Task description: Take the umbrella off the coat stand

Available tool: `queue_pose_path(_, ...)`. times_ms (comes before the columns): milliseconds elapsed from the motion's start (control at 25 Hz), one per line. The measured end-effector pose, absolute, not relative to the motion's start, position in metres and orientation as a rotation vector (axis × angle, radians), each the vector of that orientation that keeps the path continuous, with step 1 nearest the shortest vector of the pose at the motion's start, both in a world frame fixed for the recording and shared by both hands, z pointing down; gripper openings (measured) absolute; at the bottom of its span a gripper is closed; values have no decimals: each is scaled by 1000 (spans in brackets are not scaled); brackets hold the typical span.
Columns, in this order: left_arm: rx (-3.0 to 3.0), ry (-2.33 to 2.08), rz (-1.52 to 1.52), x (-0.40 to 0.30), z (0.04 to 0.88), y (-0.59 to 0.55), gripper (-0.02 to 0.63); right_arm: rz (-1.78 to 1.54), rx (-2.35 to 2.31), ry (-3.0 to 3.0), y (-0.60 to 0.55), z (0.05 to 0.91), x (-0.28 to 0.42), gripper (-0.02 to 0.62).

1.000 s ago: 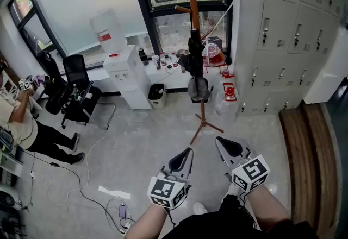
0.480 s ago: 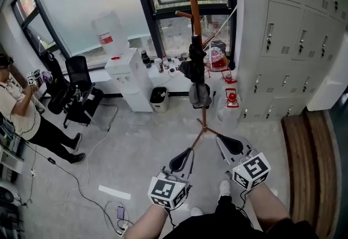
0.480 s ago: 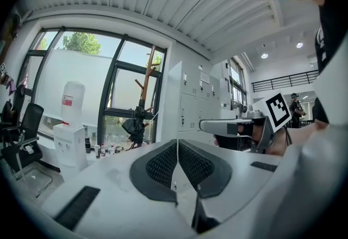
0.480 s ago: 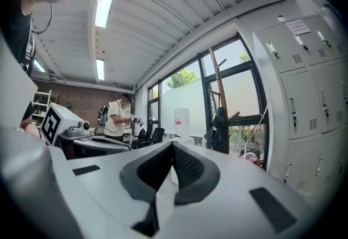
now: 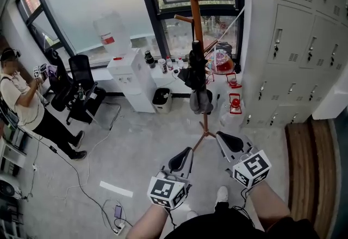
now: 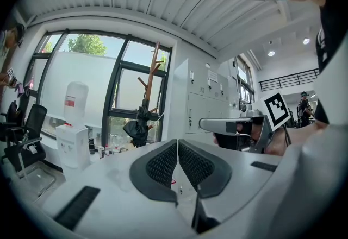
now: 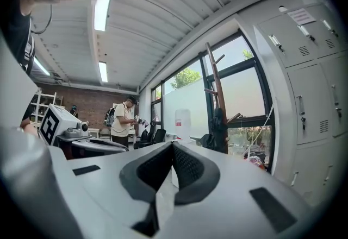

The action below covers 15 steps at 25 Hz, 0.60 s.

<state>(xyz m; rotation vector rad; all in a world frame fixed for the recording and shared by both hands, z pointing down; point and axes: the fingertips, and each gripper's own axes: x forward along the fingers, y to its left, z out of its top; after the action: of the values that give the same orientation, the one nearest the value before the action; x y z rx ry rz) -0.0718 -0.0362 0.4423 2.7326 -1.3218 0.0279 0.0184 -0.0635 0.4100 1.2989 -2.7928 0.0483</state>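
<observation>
A tall brown wooden coat stand [image 5: 194,10] rises by the window. A black folded umbrella [image 5: 196,68] hangs on its pole, with a grey bundle [image 5: 200,101] just below. Both grippers are held level, short of the stand and apart from it. My left gripper [image 5: 181,159] is shut and empty, and so is my right gripper [image 5: 229,143]. In the left gripper view the pads [image 6: 163,163] meet, with the stand [image 6: 151,75] and the umbrella [image 6: 139,126] far ahead. In the right gripper view my right gripper [image 7: 172,146] is also shut, with the umbrella [image 7: 218,124] ahead to the right.
A white water dispenser [image 5: 130,81] and a waste bin [image 5: 161,99] stand left of the stand. Grey lockers [image 5: 296,42] fill the right wall, with a wooden strip [image 5: 307,148] on the floor. A person [image 5: 24,107], black chairs [image 5: 81,88] and floor cables [image 5: 117,212] lie left.
Both grippers have come closer to the coat stand, whose base now sits just beyond their tips. The jaws stayed shut. The person at the left shows more fully.
</observation>
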Motion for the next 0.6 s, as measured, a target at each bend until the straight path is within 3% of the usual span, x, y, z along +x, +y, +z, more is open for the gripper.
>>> queue_pose_path(600,2689,-1429,28,-30,438,-102,21,72,1201,-2859,-137,410,57,54)
